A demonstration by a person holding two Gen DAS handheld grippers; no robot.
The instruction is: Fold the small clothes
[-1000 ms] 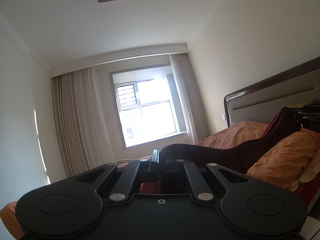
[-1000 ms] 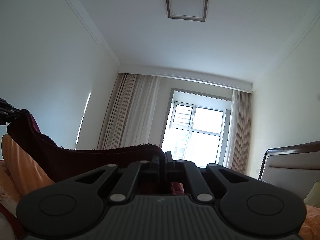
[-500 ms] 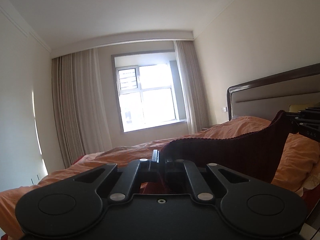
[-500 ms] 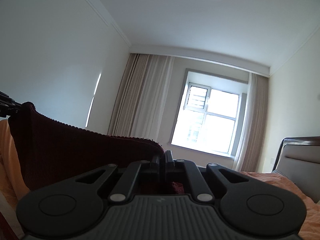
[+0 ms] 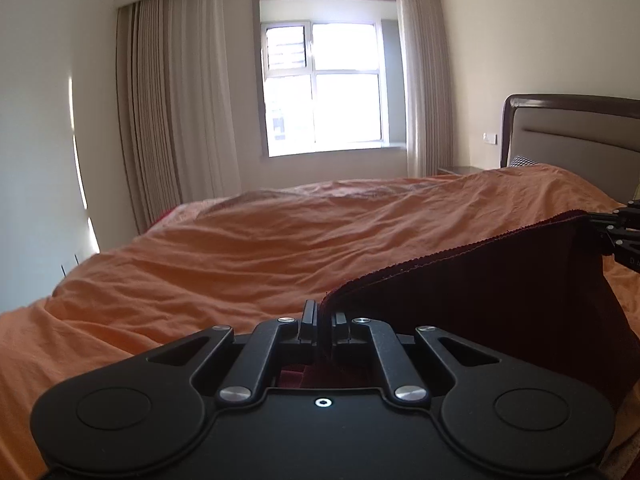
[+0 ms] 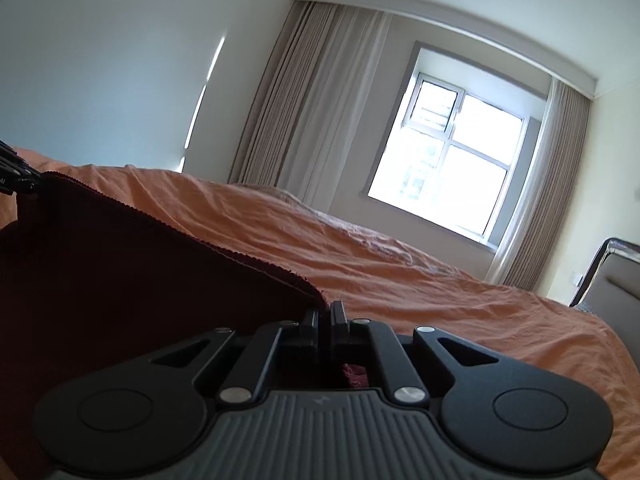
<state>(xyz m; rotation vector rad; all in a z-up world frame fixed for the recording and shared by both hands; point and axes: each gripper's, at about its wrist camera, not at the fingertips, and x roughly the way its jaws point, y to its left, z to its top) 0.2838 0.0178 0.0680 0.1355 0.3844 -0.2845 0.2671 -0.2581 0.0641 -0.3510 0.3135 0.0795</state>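
Observation:
A dark maroon knitted garment (image 5: 500, 300) hangs stretched between both grippers above the orange bed. My left gripper (image 5: 323, 320) is shut on one corner of its top edge. My right gripper (image 6: 324, 318) is shut on the other corner, with the garment (image 6: 120, 280) spreading to its left. In the left wrist view the right gripper (image 5: 620, 236) shows at the far right edge, pinching the cloth. The left gripper (image 6: 12, 172) appears at the far left edge of the right wrist view. The garment's lower part is hidden behind the gripper bodies.
An orange bedspread (image 5: 260, 260) covers the wide bed ahead. A padded headboard (image 5: 572, 140) stands at the right, with a small bedside table (image 5: 460, 169) near it. The window (image 5: 324, 88) and long curtains (image 5: 176, 108) fill the far wall.
Both grippers have tilted downward and swept across the room, so the ceiling has left view and the bedspread fills the lower frames. The garment stays stretched between them and sits lower, nearer the bed.

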